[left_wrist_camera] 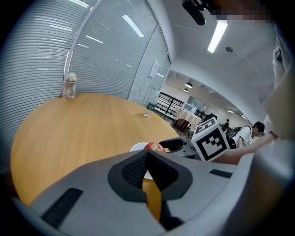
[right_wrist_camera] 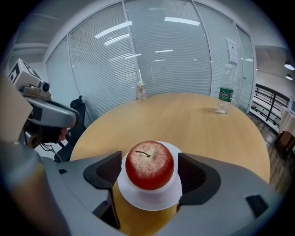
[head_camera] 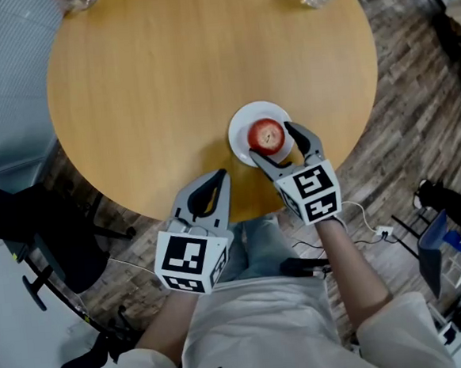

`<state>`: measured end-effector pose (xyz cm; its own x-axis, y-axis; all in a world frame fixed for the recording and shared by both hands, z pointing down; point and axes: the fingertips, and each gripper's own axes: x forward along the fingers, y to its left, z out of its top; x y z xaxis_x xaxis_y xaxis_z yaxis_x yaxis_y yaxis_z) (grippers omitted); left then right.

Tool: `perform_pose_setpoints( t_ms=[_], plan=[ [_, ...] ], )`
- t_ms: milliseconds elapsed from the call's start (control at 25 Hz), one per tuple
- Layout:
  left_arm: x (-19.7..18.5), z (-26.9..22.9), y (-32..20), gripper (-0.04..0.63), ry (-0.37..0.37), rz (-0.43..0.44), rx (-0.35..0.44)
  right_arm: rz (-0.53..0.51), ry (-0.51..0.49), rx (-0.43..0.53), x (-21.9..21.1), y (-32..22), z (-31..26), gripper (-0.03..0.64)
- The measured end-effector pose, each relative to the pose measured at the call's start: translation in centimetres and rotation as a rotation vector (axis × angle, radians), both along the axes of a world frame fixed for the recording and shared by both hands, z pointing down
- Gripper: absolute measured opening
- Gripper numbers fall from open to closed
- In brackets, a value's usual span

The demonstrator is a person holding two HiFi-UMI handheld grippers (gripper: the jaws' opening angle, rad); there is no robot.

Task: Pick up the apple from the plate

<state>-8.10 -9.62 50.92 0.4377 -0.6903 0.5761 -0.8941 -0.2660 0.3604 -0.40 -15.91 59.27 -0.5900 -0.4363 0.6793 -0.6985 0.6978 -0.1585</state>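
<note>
On smooth round wooden table (head_camera: 167,81) | small white plate (head_camera: 236,131) | glossy speckled red apple (head_camera: 267,135), stem up | right gripper (head_camera: 272,141) spread either side of apple | left gripper (head_camera: 220,176) pressed together

Apple (right_wrist_camera: 150,166): red, pale speckles near the top, brown stem.
Plate (right_wrist_camera: 150,201): plain white.
Table (head_camera: 167,81): honey-yellow wood, faint grain.
Left gripper (head_camera: 220,174): grey shell, black pads, black-and-white square markers.
Right gripper (head_camera: 272,141): same grey, black pads, black-and-white markers.
Water bottle (right_wrist_camera: 224,94): clear, green label.
Floor (head_camera: 413,85): grey-brown planks.
Blinds (right_wrist_camera: 175,60): pale grey, fine horizontal stripes.
</note>
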Motion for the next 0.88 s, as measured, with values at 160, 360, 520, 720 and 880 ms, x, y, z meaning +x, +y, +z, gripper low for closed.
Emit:
perform_pose_setpoints(
  t_ms=[160, 360, 520, 720, 880],
  plan=[
    [-0.2, 0.1, -0.1, 0.003, 0.002, -0.006, -0.002, -0.003, 0.003, -0.017, -0.3, 0.2, 0.7, 0.383],
    [-0.4, 0.1, 0.1, 0.003, 0.003, -0.008, -0.004, 0.0, 0.03, -0.026, -0.4, 0.2, 1.4, 0.383],
    [-0.6, 0.2, 0.1, 0.003, 0.001, -0.012, -0.005, 0.009, 0.034, -0.035, -0.2, 0.1, 1.7, 0.382],
    [-0.8, 0.1, -0.3, 0.003, 0.0, -0.015, -0.006, 0.008, 0.027, -0.037, -0.4, -0.2, 1.6, 0.38],
    [-0.9, 0.0, -0.3, 0.003, 0.0, -0.018, -0.003, 0.007, 0.029, -0.03, -0.4, -0.3, 1.4, 0.38]
  ],
)
